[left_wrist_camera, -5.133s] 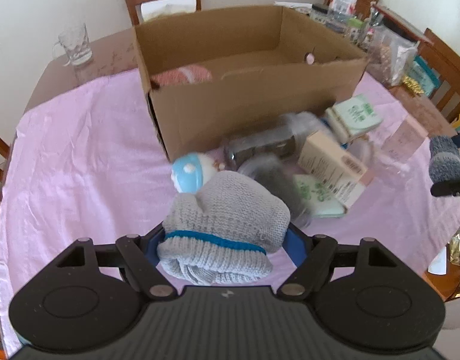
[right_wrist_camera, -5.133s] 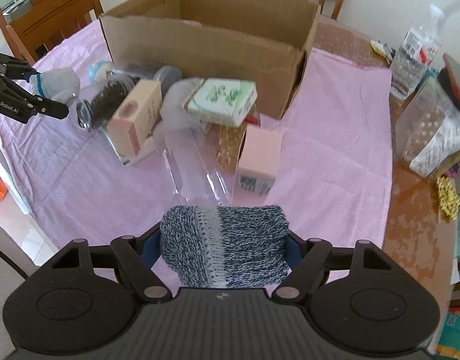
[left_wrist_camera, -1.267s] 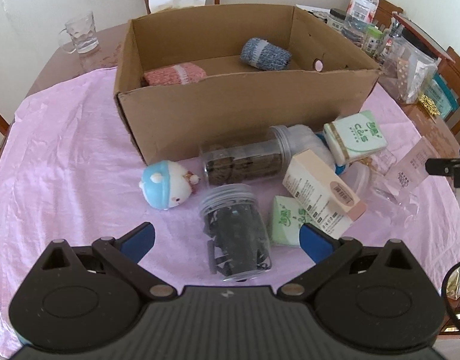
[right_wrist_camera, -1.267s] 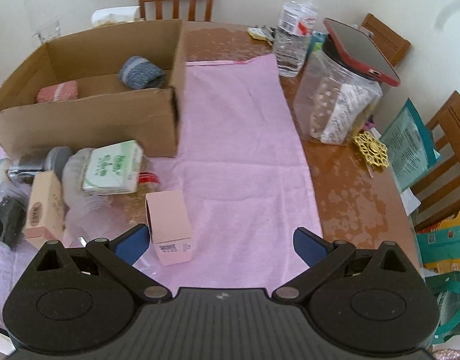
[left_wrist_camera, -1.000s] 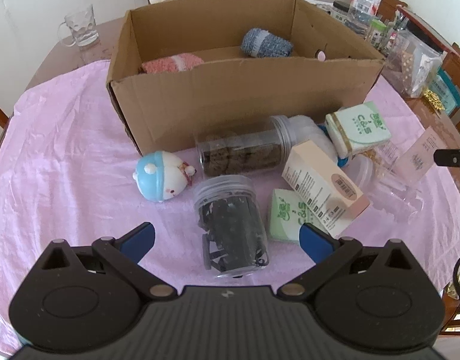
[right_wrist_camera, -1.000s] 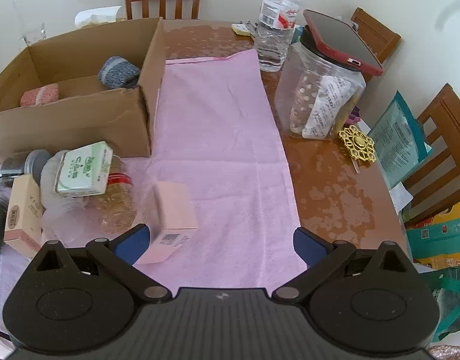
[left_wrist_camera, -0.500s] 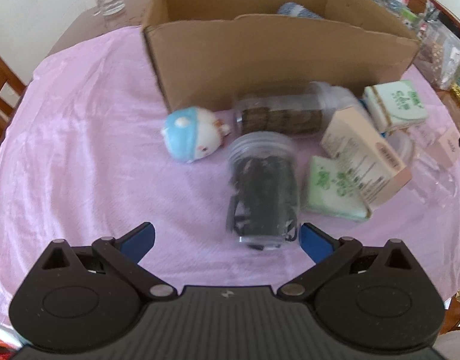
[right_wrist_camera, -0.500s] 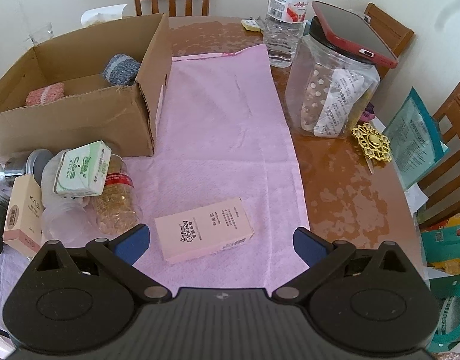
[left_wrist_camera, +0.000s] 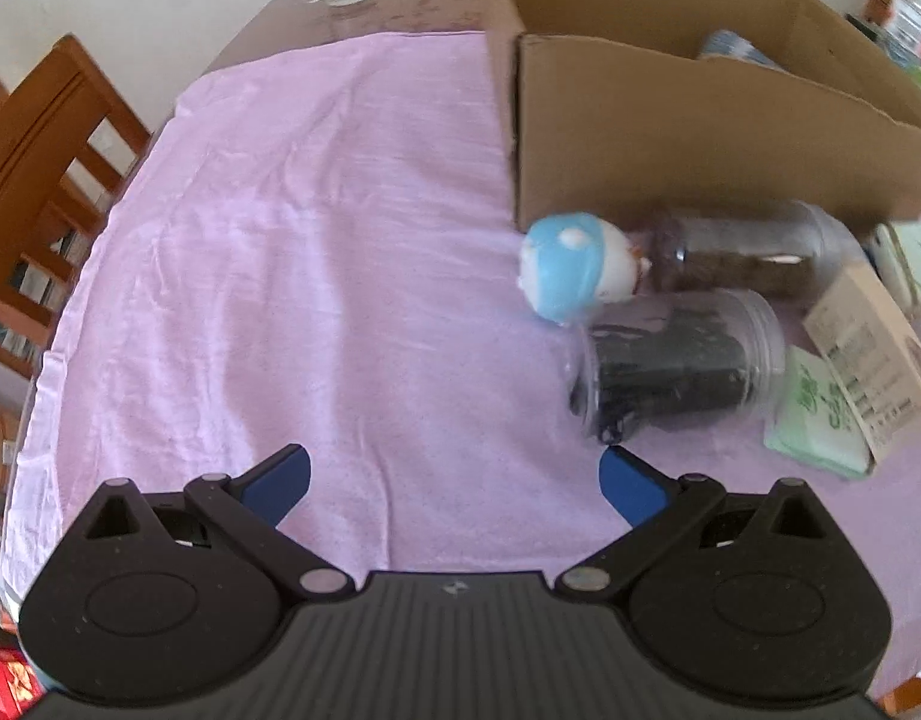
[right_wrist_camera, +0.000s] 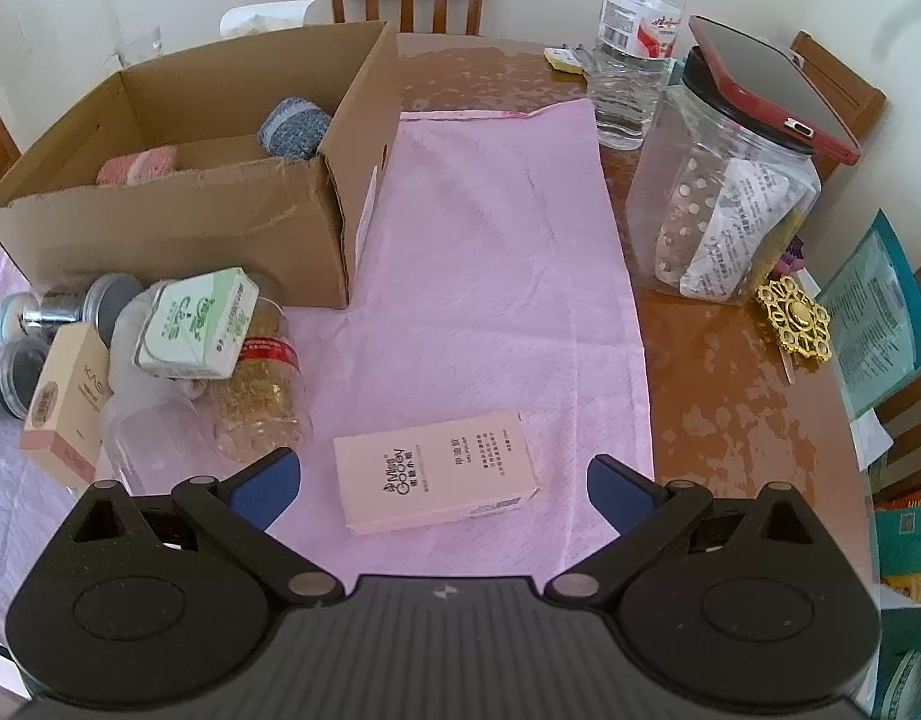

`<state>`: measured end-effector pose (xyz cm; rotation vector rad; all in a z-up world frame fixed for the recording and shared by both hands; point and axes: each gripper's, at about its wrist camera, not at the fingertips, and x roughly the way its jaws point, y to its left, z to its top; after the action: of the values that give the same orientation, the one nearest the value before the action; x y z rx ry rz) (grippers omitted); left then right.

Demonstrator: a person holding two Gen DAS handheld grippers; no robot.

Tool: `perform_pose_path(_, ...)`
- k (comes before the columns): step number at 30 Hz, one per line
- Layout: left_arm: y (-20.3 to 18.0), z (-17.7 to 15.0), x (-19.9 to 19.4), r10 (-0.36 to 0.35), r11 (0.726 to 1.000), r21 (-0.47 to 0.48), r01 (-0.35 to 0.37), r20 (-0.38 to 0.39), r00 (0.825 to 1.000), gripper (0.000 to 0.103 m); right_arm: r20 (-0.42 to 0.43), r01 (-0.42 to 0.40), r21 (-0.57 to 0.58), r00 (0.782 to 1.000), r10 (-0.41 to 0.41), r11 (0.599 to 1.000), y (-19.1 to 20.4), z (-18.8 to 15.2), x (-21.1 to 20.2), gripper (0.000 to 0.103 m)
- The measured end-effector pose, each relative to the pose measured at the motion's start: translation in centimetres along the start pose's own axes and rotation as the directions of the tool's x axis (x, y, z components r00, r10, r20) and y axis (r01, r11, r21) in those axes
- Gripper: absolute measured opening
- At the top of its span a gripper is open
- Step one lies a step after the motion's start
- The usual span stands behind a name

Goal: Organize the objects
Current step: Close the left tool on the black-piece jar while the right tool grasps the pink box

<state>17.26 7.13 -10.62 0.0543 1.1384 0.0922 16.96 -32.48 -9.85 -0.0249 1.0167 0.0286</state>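
- Right now my left hand-held gripper [left_wrist_camera: 454,477] hangs over bare pink cloth [left_wrist_camera: 280,240], its 2 blue pads spread wide apart with nothing between them.
- At about 2 o'clock from it, a clear jar of dark pieces [left_wrist_camera: 676,366] lies on its side, its near end just beside my right-hand pad [left_wrist_camera: 631,483].
- Just beyond that jar sits a blue-and-white round toy [left_wrist_camera: 571,273], and at 3 o'clock of the toy lies a second clear jar with brown contents [left_wrist_camera: 742,255], close to the front wall of the cardboard box [left_wrist_camera: 700,138].
- My right hand-held gripper [right_wrist_camera: 439,486] is likewise spread apart and grips nothing; a pink carton [right_wrist_camera: 436,471] lies flat on the cloth between its pads, touching neither.
- At 10 o'clock from it the heap holds a green-and-white packet [right_wrist_camera: 199,321] resting on top of a clear bottle [right_wrist_camera: 250,384], with a pale pink-ended box [right_wrist_camera: 67,399] at the left edge.
- Inside the cardboard box, seen from the right wrist, lie a blue-grey knitted roll [right_wrist_camera: 292,126] and a pink knitted roll [right_wrist_camera: 139,165].
- On the bare tabletop [right_wrist_camera: 730,384] at 1 o'clock stand a water bottle [right_wrist_camera: 631,60] and a big clear jar [right_wrist_camera: 718,210] with a red-cased phone [right_wrist_camera: 766,84] on its lid.
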Motion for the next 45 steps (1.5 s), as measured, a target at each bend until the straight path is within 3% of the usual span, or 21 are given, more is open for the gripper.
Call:
perform_pose_path(10, -2.2, -1.1, -1.4, -0.134, 0.991, 0.024, 0.134, 0.005, 0.991, 0.102, -0.047, -0.045, -0.059, 0.998, 0.043, 0.997, 0.0, -0.1, 1.9, 0.103)
perform_pose_path(15, -3.9, 0.0, -1.9, -0.177, 0.984, 0.024, 0.176, 0.062, 0.982, 0.102, -0.063, -0.053, -0.073, 0.997, 0.048, 0.996, 0.1, 0.0, 2.7, 0.103)
perform_pose_path(21, -5.3, 1.0, -0.9, -0.151, 0.988, -0.005, 0.152, 0.073, 0.986, 0.102, -0.073, -0.051, -0.081, 0.996, 0.046, 0.995, 0.2, 0.2, 3.8, 0.103)
perform_pose_path(29, -4.1, 0.5, 0.4, -0.104, 0.994, -0.016, 0.105, 0.047, 0.993, 0.102, -0.099, -0.047, -0.092, 0.994, 0.038, 0.995, 0.4, 0.1, 5.2, 0.103)
perform_pose_path(38, -3.8, -0.1, 1.7, -0.120, 0.993, -0.004, 0.120, 0.034, 0.992, 0.102, -0.102, -0.060, -0.099, 0.994, 0.050, 0.993, 0.1, -0.1, 5.3, 0.103)
perform_pose_path(45, -4.3, -0.1, 2.2, -0.110, 0.994, 0.022, 0.109, 0.081, 0.991, 0.102, -0.099, -0.064, -0.104, 0.994, 0.053, 0.992, 0.2, 0.0, 5.3, 0.103)
